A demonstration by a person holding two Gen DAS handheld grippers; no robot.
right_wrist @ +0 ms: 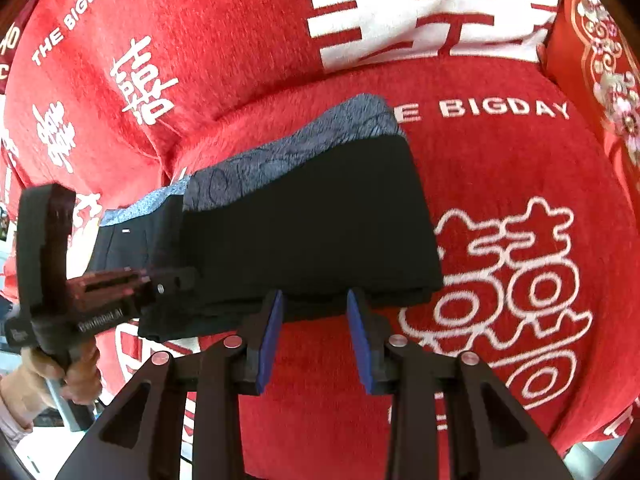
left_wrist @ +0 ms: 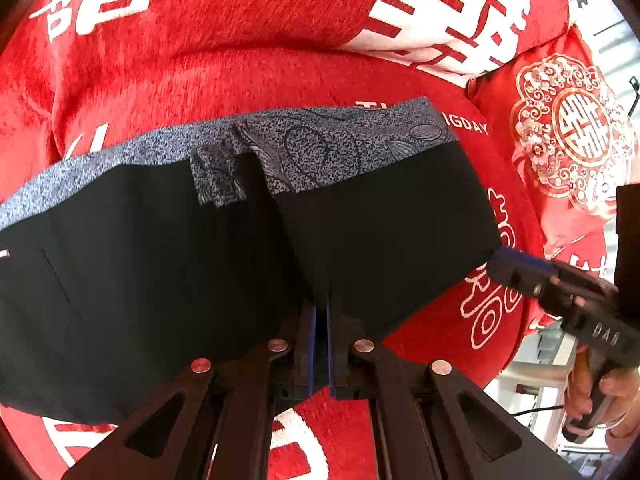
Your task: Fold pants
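Lying on a red sofa cover [right_wrist: 500, 168], black pants [left_wrist: 380, 232] sit clamped at their near edge in the left gripper [left_wrist: 320, 312]; the right gripper [right_wrist: 316, 300] stands apart at the near edge.

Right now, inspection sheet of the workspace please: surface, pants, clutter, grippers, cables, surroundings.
Surface: red sofa cover with white lettering.
Job's things: black pants with patterned waistband, lying folded on the seat.
Clutter: red embroidered cushion beside the pants.
Grippers: left gripper shut on the pants' near edge; right gripper open, pads astride the folded edge.
Cables: black cable below the right hand.
Surroundings: too blurred to tell.
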